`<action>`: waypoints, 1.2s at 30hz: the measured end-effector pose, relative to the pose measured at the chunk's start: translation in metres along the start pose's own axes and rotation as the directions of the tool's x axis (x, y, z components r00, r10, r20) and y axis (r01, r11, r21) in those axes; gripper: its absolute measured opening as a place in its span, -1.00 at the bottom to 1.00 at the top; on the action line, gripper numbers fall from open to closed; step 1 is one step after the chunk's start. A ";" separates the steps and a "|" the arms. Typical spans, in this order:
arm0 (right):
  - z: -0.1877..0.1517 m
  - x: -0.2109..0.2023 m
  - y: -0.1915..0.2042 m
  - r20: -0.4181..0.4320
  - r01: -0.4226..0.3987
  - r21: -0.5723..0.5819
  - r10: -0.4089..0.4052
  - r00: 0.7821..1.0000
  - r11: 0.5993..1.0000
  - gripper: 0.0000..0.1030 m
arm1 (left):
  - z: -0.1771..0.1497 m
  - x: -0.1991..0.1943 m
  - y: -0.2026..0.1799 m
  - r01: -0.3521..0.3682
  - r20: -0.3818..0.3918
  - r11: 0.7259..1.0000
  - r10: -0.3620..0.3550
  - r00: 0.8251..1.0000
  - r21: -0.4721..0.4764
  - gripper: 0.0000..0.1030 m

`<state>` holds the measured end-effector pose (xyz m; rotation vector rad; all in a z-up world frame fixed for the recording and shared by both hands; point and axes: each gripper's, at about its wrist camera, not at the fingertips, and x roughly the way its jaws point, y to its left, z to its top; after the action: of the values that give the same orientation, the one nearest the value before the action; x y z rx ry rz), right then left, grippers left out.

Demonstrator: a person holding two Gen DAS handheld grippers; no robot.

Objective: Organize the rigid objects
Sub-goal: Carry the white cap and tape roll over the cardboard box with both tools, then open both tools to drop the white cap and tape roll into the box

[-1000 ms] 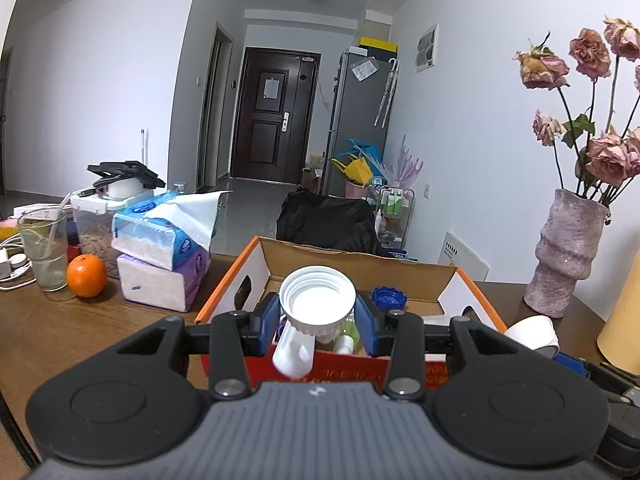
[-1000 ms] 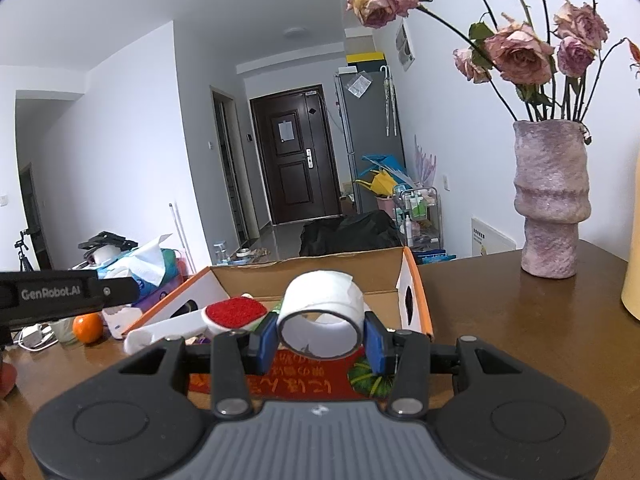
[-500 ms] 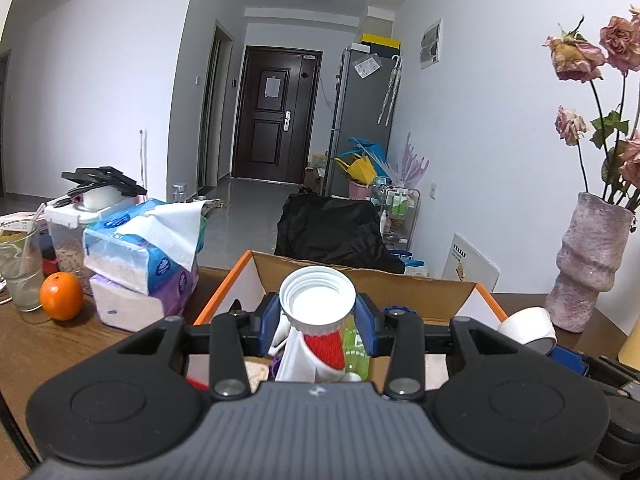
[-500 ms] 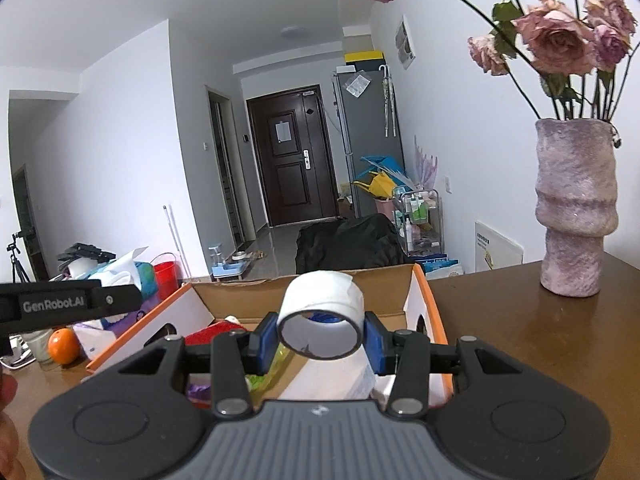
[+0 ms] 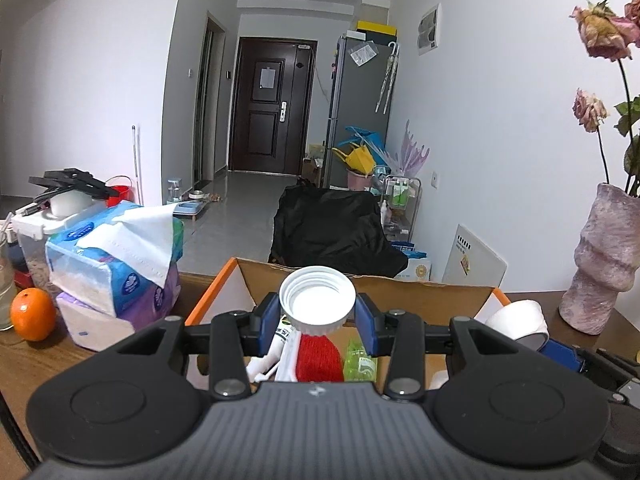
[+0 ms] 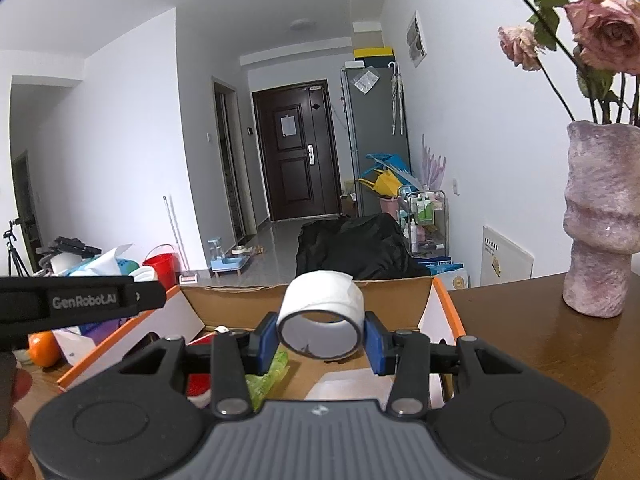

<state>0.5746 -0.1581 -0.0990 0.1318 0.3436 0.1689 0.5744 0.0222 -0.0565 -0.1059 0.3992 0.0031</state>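
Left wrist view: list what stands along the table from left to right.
Orange → stacked tissue packs → cardboard box → white cap held in the left tongs → white tape roll → pink vase.

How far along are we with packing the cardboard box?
Partly done. The orange-edged cardboard box already holds a red brush, a green bottle and a white tube. In hand: left gripper clamps a white plastic lid, right gripper a white tape roll, both above the box. Left: release both.
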 end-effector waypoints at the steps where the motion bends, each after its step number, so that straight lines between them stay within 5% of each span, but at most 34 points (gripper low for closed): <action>1: 0.000 0.002 0.000 -0.003 0.001 -0.002 -0.001 1.000 1.000 -0.16 | 0.001 0.003 0.000 -0.003 -0.004 1.000 0.003 1.000 0.003 -0.20; 22: -0.004 0.024 -0.002 -0.061 0.022 -0.030 -0.024 0.998 0.999 -0.15 | 0.002 0.023 -0.006 -0.045 -0.075 0.998 0.049 0.996 0.054 -0.18; 25: -0.002 0.022 -0.003 -0.067 0.028 -0.031 -0.030 0.997 0.999 -0.13 | 0.003 0.020 -0.005 -0.057 -0.055 0.997 0.060 0.997 0.054 0.12; 27: 0.000 0.020 -0.004 -0.072 0.035 -0.043 -0.038 0.997 0.998 0.17 | 0.003 0.016 -0.004 -0.071 -0.036 0.996 0.072 0.997 0.050 0.56; 29: 0.001 0.018 -0.003 -0.054 0.056 -0.052 -0.059 0.997 0.997 0.68 | 0.005 0.013 -0.002 -0.078 -0.019 0.996 0.079 0.997 0.047 0.72; 32: 0.002 0.012 -0.003 -0.027 0.074 -0.059 -0.075 0.997 0.996 0.98 | 0.007 0.009 0.004 -0.092 0.005 0.996 0.091 0.996 0.023 1.00; 36: 0.003 0.010 -0.003 -0.023 0.067 -0.063 -0.068 0.997 0.996 1.00 | 0.010 0.005 0.009 -0.091 0.018 0.996 0.091 0.996 0.005 1.00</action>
<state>0.5847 -0.1593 -0.1002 0.0565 0.3666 0.1143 0.5828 0.0323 -0.0507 -0.0818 0.3860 0.0931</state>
